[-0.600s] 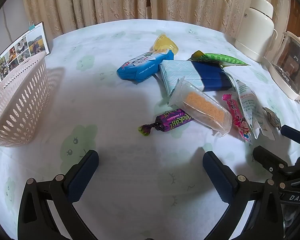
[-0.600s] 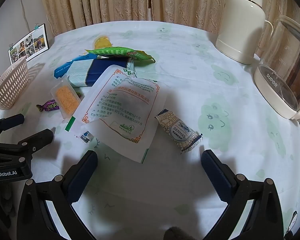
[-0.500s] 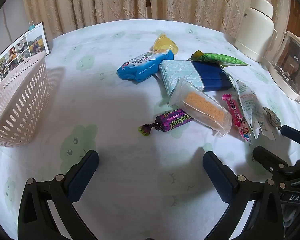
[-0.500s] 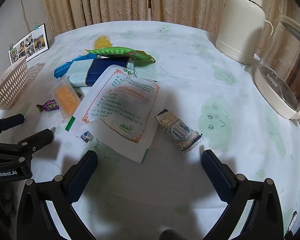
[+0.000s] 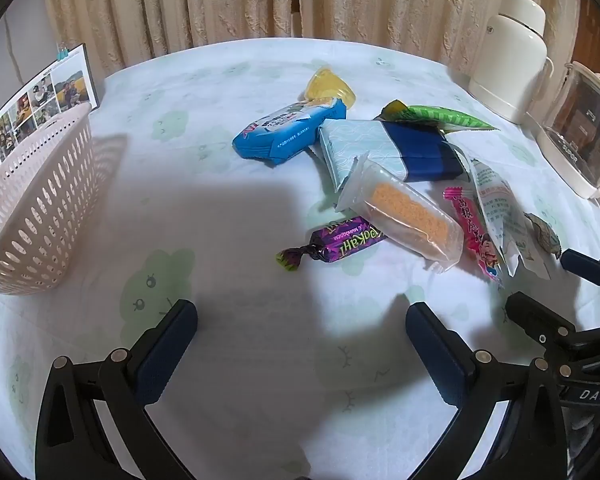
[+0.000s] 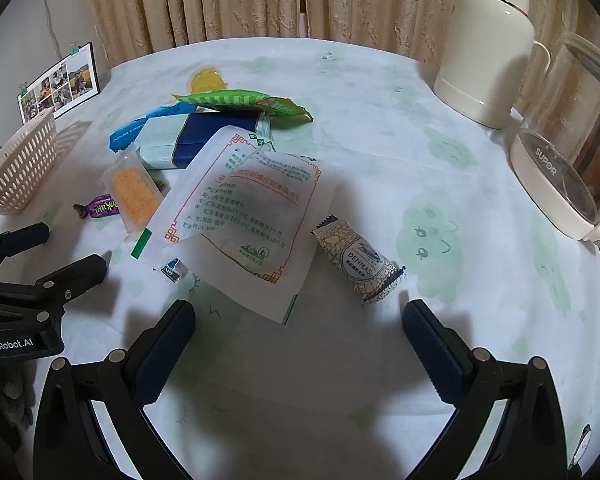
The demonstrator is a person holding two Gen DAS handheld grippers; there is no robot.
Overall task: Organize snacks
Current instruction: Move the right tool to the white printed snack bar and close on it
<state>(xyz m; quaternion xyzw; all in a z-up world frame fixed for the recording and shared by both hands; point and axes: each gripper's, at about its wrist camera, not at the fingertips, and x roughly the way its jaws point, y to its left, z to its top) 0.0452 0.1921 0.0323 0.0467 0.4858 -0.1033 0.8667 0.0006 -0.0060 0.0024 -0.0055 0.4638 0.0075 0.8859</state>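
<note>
White pouch [image 6: 252,216], DENMAS bar [image 6: 360,266] beside it, basket [image 6: 18,168] far left

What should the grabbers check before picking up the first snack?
1. Left gripper open, nothing between its fingers: ok.
2. Right gripper open and empty too: ok.
3. Pink perforated plastic basket within view at the left, upright: ok; whether it holds anything: cannot tell.
4. Purple twisted-wrapper candy reachable: ok, though the clear packet with the orange cake overlaps one end.
5. Patterned DENMAS snack bar lying apart from the white printed paper pouch: ok.
6. Snacks sorted: not ok, all on the green-patterned tablecloth.
</note>
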